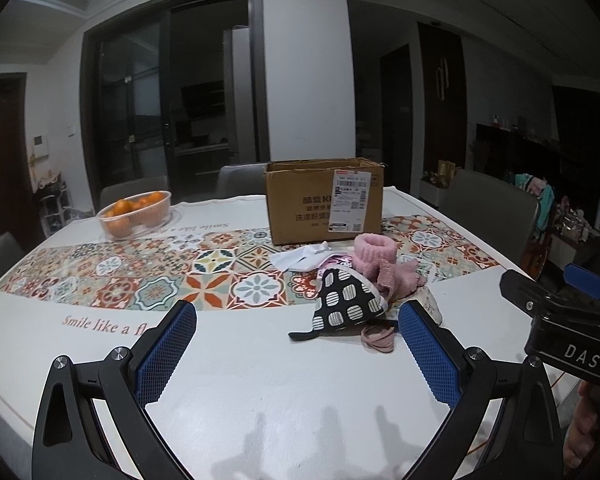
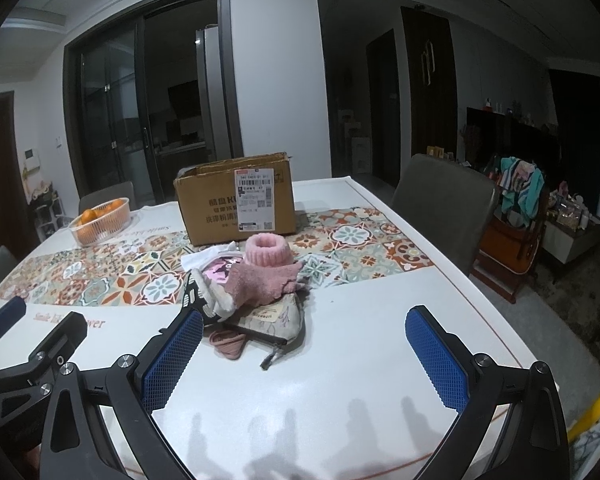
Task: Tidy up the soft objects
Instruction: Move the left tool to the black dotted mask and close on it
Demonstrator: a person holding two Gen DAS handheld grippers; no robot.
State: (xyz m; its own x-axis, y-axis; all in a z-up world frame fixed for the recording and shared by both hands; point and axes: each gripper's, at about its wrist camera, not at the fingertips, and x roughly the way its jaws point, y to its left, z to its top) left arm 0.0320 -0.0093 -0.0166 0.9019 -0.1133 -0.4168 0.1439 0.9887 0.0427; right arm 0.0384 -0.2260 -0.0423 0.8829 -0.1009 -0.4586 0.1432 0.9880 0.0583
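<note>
A pile of soft things lies mid-table in front of an open cardboard box [image 1: 324,202] [image 2: 236,202]. It holds a pink fuzzy sock [image 1: 374,256] [image 2: 266,270], a black pouch with white dots [image 1: 346,300], white cloth [image 1: 304,258] [image 2: 202,258], a beige zip pouch [image 2: 278,320] and a dusty pink hair tie [image 1: 376,338] [image 2: 228,342]. My left gripper [image 1: 298,316] is open and empty, just short of the pile. My right gripper [image 2: 304,320] is open and empty, near the pile's right side; its body shows in the left wrist view [image 1: 560,312].
A clear bowl of oranges [image 1: 136,214] [image 2: 100,220] stands at the back left. A patterned runner [image 1: 148,272] crosses the white table [image 2: 360,360]. Grey chairs [image 2: 440,200] stand around it, and a cluttered room lies to the right.
</note>
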